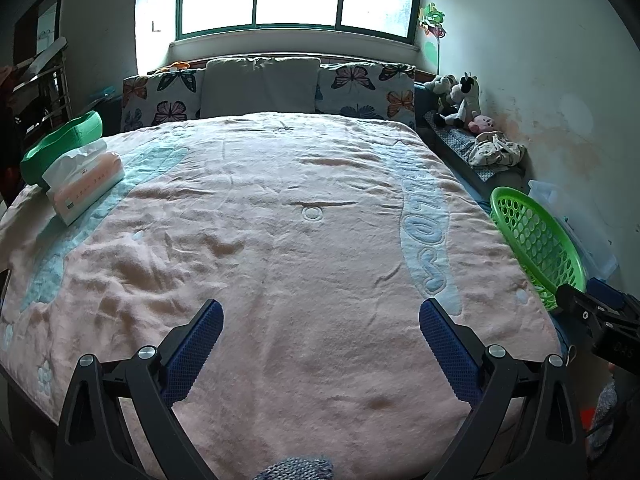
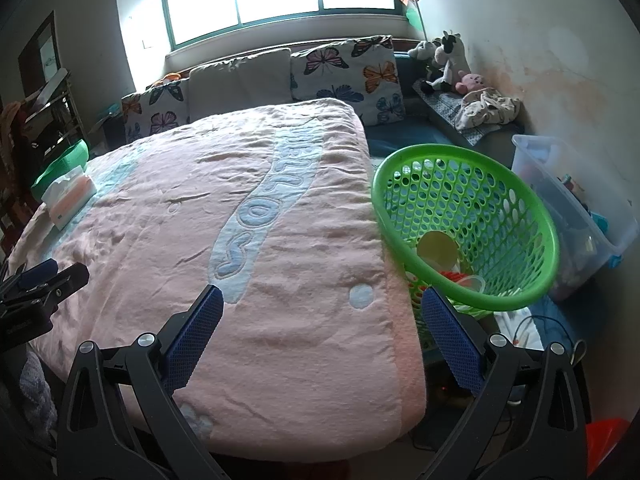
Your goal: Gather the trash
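Observation:
A green mesh basket (image 2: 516, 216) stands tilted at the bed's right edge; it also shows in the left wrist view (image 1: 536, 240). Inside it lie a pale round lid (image 2: 437, 249) and some red and clear scraps (image 2: 460, 278). My left gripper (image 1: 320, 344) is open and empty, hovering over the foot of the pink blanket (image 1: 280, 240). My right gripper (image 2: 320, 336) is open and empty over the blanket's right front corner, its right finger just in front of the basket. Each gripper shows at the edge of the other's view.
A tissue pack (image 1: 86, 182) and a green tub (image 1: 60, 146) sit at the bed's left edge. Pillows (image 1: 260, 86) line the head. Stuffed toys (image 1: 460, 100) and cloth lie on a ledge to the right. A clear storage bin (image 2: 576, 208) stands behind the basket.

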